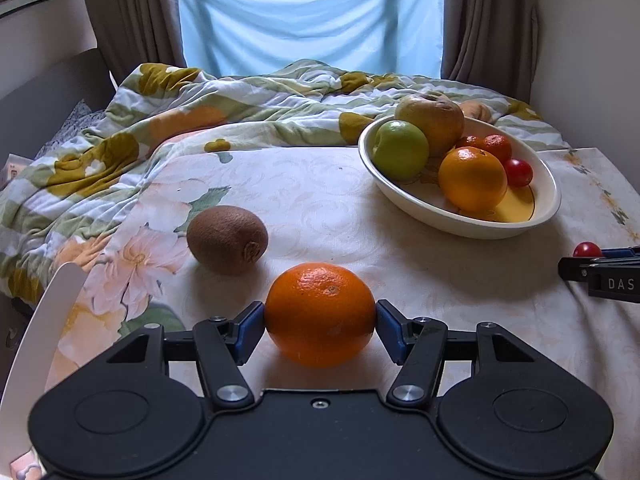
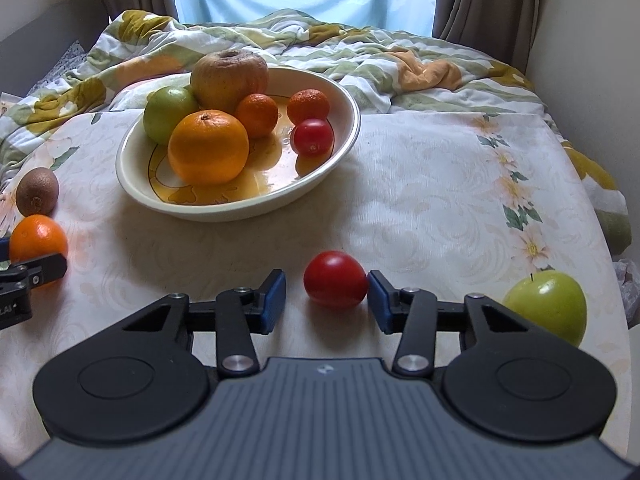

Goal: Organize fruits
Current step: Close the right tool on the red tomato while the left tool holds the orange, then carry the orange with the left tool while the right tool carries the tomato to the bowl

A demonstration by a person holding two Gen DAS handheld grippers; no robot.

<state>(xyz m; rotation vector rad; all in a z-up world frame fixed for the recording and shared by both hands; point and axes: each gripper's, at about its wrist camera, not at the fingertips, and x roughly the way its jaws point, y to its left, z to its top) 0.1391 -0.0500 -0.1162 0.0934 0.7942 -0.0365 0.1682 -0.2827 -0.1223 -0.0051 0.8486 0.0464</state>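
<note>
An orange (image 1: 320, 314) is clamped by the left gripper (image 1: 320, 326) near the table's (image 1: 320, 200) front edge — bound, presumably, for the bowl (image 2: 132, 184); the right gripper (image 2: 326, 298) brackets a tomato (image 2: 335, 279), one pad touching, not yet closed.

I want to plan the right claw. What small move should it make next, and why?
Probably close the right claw on the red tomato: it sits between the open fingers, touching only the right pad, with a gap at the left one. The left claw already grips the orange.
</note>
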